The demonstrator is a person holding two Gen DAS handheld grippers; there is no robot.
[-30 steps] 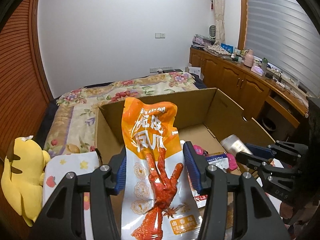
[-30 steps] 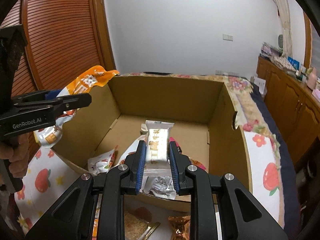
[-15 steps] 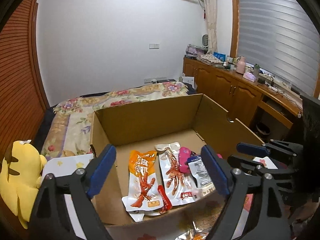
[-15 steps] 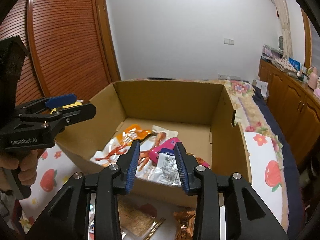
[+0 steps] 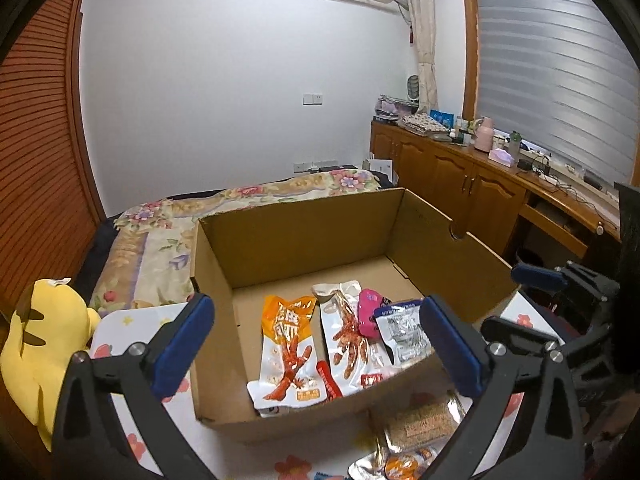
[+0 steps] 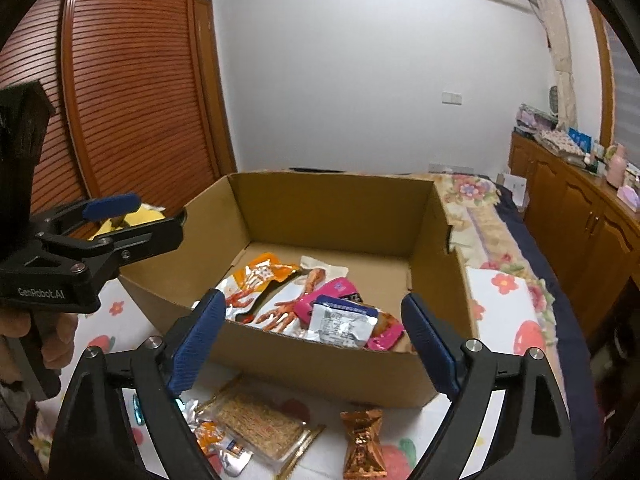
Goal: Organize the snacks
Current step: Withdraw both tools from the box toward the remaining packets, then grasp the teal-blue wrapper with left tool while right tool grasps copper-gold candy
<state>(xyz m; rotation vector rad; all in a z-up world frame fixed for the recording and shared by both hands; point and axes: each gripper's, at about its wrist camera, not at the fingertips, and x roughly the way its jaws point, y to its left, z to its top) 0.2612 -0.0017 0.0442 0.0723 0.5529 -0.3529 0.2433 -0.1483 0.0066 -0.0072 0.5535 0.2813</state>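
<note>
Opening over the brown cardboard box (image 6: 332,216), both jaws are seen spread and empty, a drop-off apparently finished. A fresh pick below the right gripper (image 6: 312,344) is called for, perhaps the copper foil-wrapped snack (image 6: 363,442).

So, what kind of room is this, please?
Most likely a bedroom in a home. A bed with a floral bedspread lies behind the cardboard box, a yellow plush toy sits beside it, and wooden cabinets run under a window with blinds.

Even, soft indoor light, moderately bright; source not seen. Strong fisheye bending and black vignette at the corners. Slatted window blind (image 5: 560,92) smeared by motion blur. Mild glare on silver foil snack packets (image 6: 346,322). Soft shadows inside brown cardboard box (image 5: 304,236).
</note>
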